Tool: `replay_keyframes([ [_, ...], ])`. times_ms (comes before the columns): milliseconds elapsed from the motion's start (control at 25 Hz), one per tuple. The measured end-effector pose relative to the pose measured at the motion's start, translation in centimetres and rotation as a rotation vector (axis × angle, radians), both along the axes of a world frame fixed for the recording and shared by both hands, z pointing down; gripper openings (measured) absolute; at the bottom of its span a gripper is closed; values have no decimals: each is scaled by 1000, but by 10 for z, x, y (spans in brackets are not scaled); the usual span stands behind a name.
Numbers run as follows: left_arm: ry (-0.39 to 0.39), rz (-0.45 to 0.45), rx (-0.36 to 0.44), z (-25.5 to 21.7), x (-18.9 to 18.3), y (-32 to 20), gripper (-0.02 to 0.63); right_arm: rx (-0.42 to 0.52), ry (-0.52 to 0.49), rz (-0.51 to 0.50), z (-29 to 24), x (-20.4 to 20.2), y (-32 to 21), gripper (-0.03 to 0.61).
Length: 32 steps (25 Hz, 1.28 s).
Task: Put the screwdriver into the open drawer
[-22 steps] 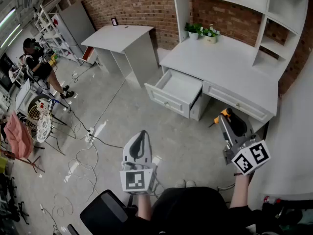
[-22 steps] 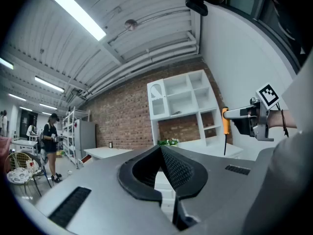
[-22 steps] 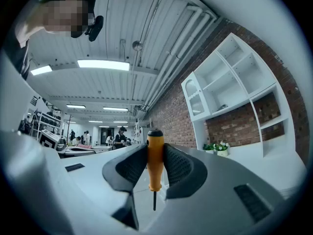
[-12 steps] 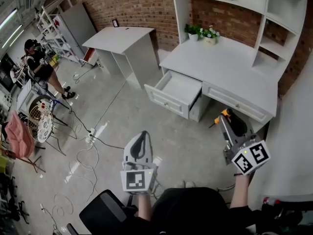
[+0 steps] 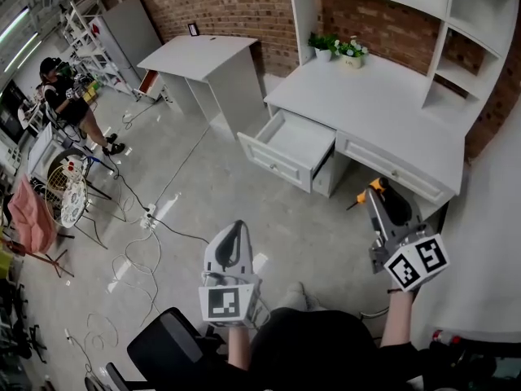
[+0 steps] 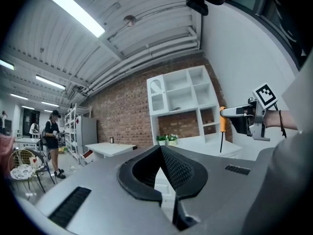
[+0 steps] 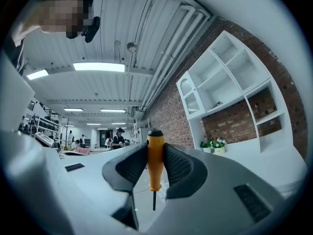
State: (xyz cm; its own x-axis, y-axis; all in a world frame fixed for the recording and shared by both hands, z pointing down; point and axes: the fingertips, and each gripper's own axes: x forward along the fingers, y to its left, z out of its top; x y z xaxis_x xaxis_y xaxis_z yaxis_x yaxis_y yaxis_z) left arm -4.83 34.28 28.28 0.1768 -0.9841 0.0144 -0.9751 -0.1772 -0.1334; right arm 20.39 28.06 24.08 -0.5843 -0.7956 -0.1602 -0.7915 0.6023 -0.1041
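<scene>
Clamping the smooth orange plastic handle of the screwdriver point(image 7: 155, 153) between two black ribbed pads, the right gripper point(image 7: 155, 166) carries the tool crosswise, so the thin dark metal shaft sticks out past the pads on one side and the rounded black cap on the other. In the head view the tool hangs in the air just in front of the desk point(image 5: 383, 96), before the closed drawer at the desk's right end, over the grey concrete floor point(image 5: 244, 194). It is well apart from the open drawer point(image 5: 273, 165), a shallow white rectangular box with a panelled front that is pulled out from the desk's left end and shows a bare bottom. The left gripper point(image 6: 160, 151), a smooth grey shell with a square-marked cube at its back, is further out from the desk than the right one. Its curved black pads meet at the tips with nothing between them. The desk is white painted wood with a flat top and a shelf unit of open square compartments on it. Two small pots of flowers point(image 5: 340, 49) stand at the back of the desk, against the rough red brick wall point(image 5: 228, 2). Thin cables point(image 5: 138, 243) loop over the floor far out from the desk's left end.
</scene>
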Motion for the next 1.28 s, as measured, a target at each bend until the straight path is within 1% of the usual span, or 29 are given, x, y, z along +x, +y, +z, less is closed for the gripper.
replay_keyframes([
  [80,-2,-8,1,0,-1,-4,9,-5,-3,-4,1,0,-7,112],
  [240,-4,-16,-22,6,-4,-15,9,-24,-4,-9,8,-5,-21,112],
  [400,3,-12,-33,12,-14,-40,9,-34,3,-5,13,-16,-46,112],
  [680,24,34,-55,21,-21,-119,9,-52,32,12,19,-31,-113,112],
  [920,41,73,-42,18,-33,-186,8,-58,34,25,16,-49,-169,112],
  [1040,23,97,-53,23,-38,-213,9,-69,39,30,20,-58,-195,112],
  [1280,24,121,-60,26,-52,-256,9,-76,40,46,22,-73,-232,112],
])
